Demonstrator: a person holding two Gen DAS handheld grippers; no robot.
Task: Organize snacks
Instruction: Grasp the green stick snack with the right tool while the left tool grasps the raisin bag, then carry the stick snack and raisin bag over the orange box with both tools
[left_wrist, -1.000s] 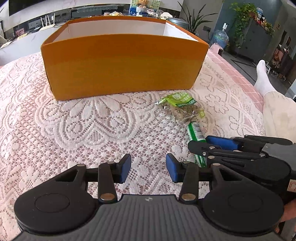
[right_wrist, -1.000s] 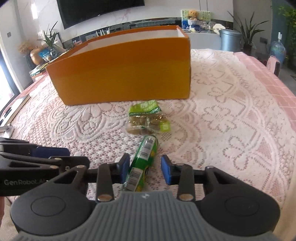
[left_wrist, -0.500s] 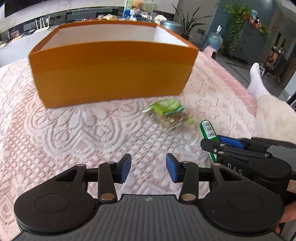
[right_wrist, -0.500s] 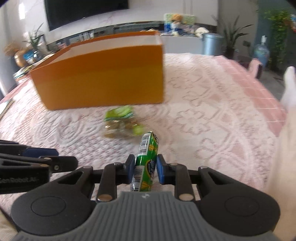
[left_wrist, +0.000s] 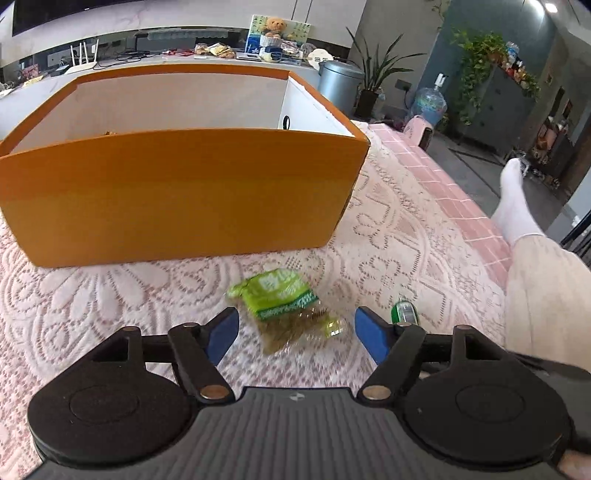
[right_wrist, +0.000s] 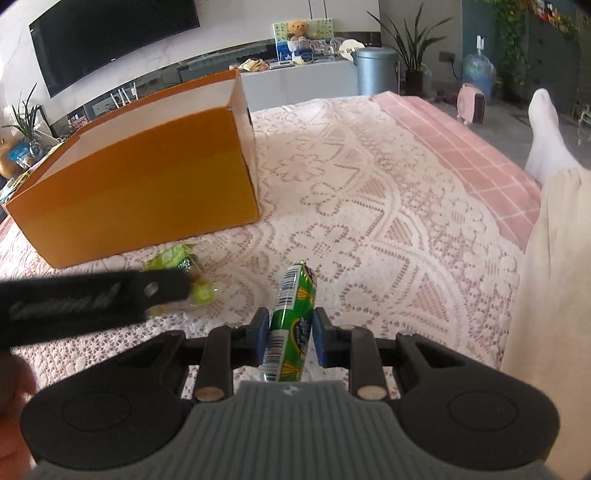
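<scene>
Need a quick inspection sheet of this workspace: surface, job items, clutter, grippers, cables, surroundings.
Surface: white lace cloth over pink checked cover.
Job's things: open orange cardboard box; green clear-plastic snack bag lying before it; green cylindrical snack tube.
Clutter: nothing seen on the cloth.
Grippers: left gripper jaws opening, bag between them, untouched; right gripper clamped on the tube.
Cables: wires by the white router behind.
Surroundings: grey bin, potted plants, wall television, a person's white-socked leg.
</scene>
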